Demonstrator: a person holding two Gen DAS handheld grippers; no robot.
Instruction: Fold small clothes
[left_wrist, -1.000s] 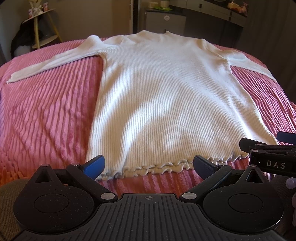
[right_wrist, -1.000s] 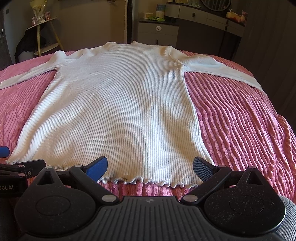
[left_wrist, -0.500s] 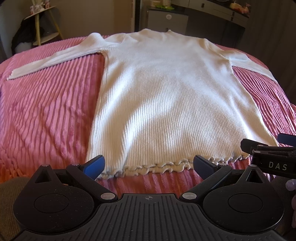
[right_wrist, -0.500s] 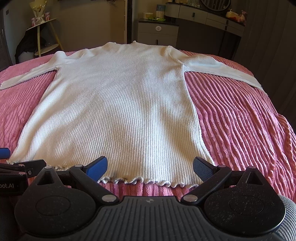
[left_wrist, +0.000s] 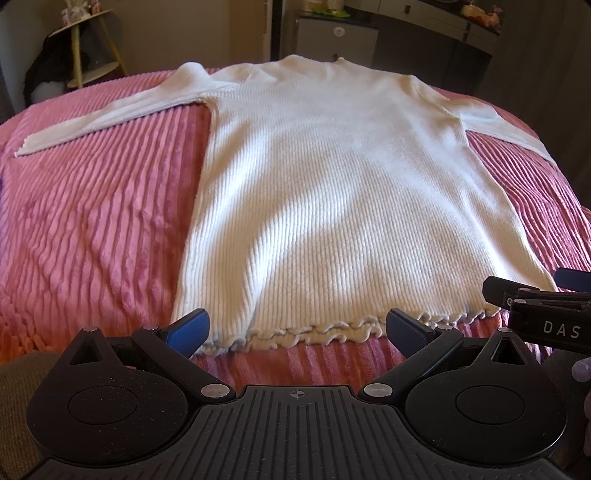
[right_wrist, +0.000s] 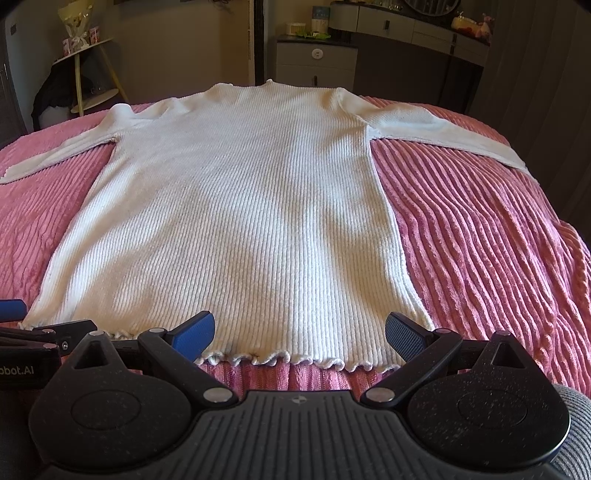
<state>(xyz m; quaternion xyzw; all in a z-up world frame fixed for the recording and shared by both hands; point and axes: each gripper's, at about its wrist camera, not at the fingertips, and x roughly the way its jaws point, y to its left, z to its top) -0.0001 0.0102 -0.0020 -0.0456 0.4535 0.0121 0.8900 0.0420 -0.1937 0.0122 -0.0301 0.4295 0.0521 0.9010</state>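
Observation:
A white ribbed long-sleeved sweater (left_wrist: 332, 192) (right_wrist: 240, 221) lies flat on a pink ribbed bedspread (left_wrist: 92, 221) (right_wrist: 480, 240), sleeves spread to both sides, ruffled hem nearest me. My left gripper (left_wrist: 295, 330) hovers open just before the hem's left half, nothing between its blue pads. My right gripper (right_wrist: 299, 332) is open over the hem's right half, likewise empty. Each gripper's side shows in the other's view, the right gripper (left_wrist: 535, 306) at the hem's right corner, the left gripper (right_wrist: 33, 332) at its left corner.
Beyond the bed stand a white bedside cabinet (right_wrist: 317, 62), a dark dresser (right_wrist: 417, 48) with small items on top, and a yellow-legged shelf (right_wrist: 85, 70) at the back left. A dark curtain (right_wrist: 546, 74) hangs on the right.
The left wrist view has shifted slightly, the sweater sitting a bit lower and nearer in frame. The right gripper has barely moved. Both stay open.

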